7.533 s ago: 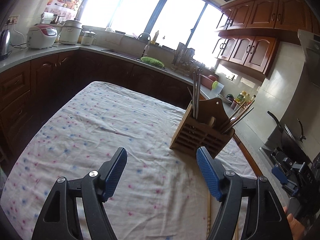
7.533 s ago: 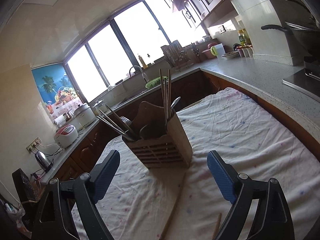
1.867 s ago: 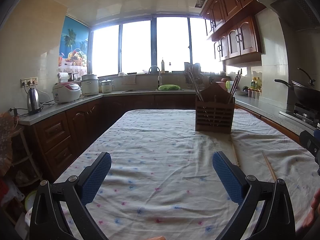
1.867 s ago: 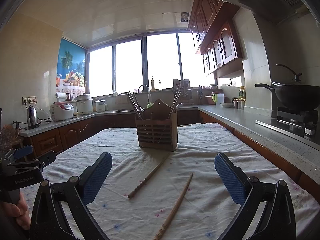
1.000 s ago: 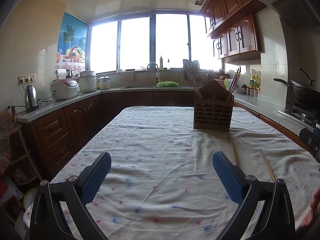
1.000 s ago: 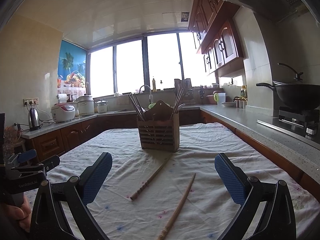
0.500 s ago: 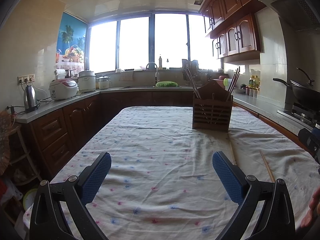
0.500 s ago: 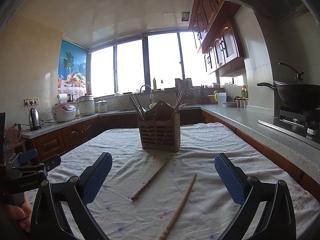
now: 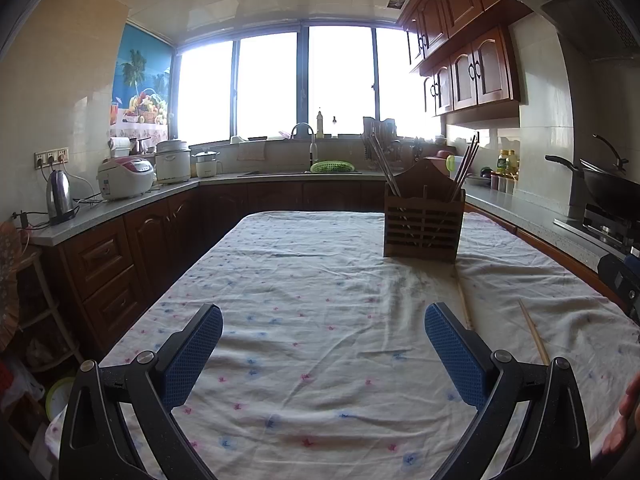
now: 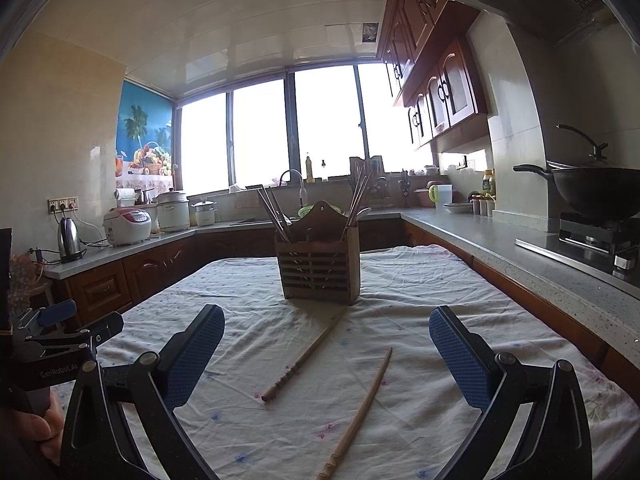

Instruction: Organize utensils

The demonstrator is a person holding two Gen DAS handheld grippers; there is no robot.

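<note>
- Wooden slatted utensil holder point(image 10: 318, 270) stands upright mid-worktop on the white dotted cloth point(image 9: 304, 280), chopsticks and utensils already leaning in its compartments.
- Two long wooden chopsticks lie loose on the cloth: one point(image 10: 304, 358) running from the holder's base, the other point(image 10: 362, 404) nearer the camera, apart from it.
- Right gripper point(image 10: 326, 364) hovers with fingers spread wide, empty, both sticks between them.
- Left gripper point(image 9: 324, 354) likewise wide open, holding nothing.
- Likely step: approach to a pickup; next, lower and close on one stick.
- Room is ample; the cloth's right edge and the stone counter point(image 10: 520, 248) lie well apart.
</note>
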